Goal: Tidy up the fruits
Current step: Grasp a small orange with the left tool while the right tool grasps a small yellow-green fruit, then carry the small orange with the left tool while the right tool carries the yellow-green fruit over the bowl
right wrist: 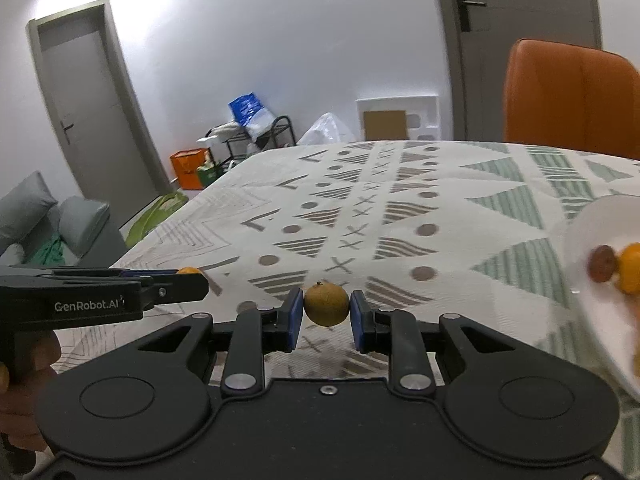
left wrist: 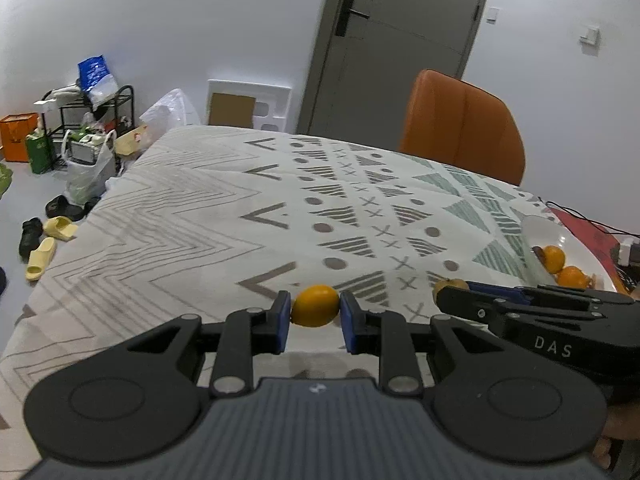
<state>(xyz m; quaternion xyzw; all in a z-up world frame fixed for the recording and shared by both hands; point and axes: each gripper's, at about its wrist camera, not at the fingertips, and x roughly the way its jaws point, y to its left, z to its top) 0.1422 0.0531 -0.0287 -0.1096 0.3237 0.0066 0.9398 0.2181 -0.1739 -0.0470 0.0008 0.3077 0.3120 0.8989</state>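
My left gripper (left wrist: 315,312) is shut on a small yellow-orange fruit (left wrist: 315,306), held just above the patterned tablecloth (left wrist: 192,216). From the right wrist view the same fruit (right wrist: 188,271) peeks out beyond the left gripper's black body. My right gripper (right wrist: 326,312) is shut on a dull brownish-yellow round fruit (right wrist: 326,305); in the left wrist view that fruit (left wrist: 446,283) shows at the tip of the right gripper (left wrist: 452,292). A white plate (left wrist: 560,236) at the right holds two orange fruits (left wrist: 554,258), and its rim (right wrist: 588,280) also appears blurred in the right wrist view with a dark reddish piece (right wrist: 602,263).
An orange chair (left wrist: 460,128) stands behind the table's far side. A red mat with cables (left wrist: 588,228) lies past the plate. Bags, a rack and slippers (left wrist: 44,240) clutter the floor at the left. A grey sofa (right wrist: 44,224) sits beyond the table's left edge.
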